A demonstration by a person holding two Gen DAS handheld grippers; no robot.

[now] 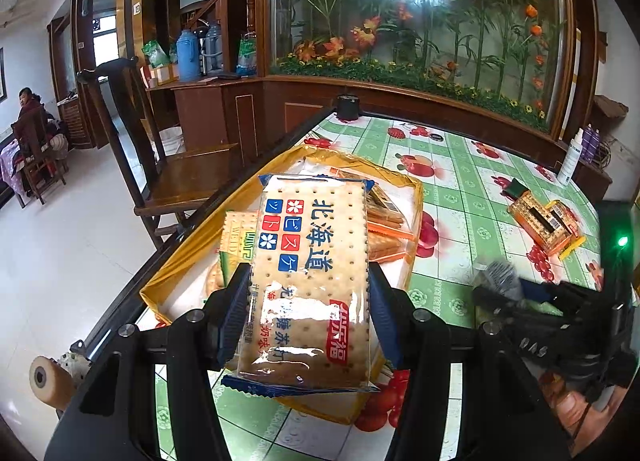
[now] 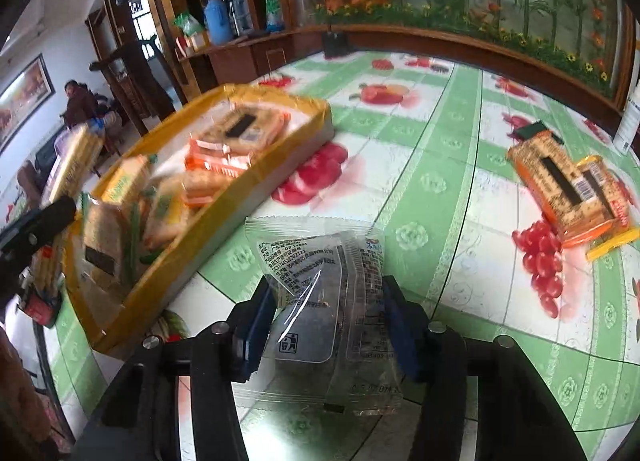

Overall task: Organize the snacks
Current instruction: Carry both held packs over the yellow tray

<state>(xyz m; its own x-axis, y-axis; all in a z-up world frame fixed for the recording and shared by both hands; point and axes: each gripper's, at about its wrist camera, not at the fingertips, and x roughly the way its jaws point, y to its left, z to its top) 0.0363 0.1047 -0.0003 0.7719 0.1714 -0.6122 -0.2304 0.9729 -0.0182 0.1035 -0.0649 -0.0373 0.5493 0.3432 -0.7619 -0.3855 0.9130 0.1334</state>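
Observation:
My left gripper (image 1: 308,301) is shut on a blue-edged cracker pack (image 1: 312,261) and holds it above the yellow tray (image 1: 416,189), which holds several snack packs. My right gripper (image 2: 328,321) is shut on a clear-wrapped dark snack pack (image 2: 324,293) above the tablecloth, just right of the tray (image 2: 224,229). Two orange cracker packs (image 2: 568,189) lie on the table at the right; they also show in the left wrist view (image 1: 544,221). The right gripper appears at the right edge of the left wrist view (image 1: 500,281).
A wooden chair (image 1: 180,177) stands left of the table edge. A black jar (image 1: 347,107) sits at the table's far corner. A white spray bottle (image 1: 572,157) stands on a ledge at the right. A glass flower panel runs behind the table.

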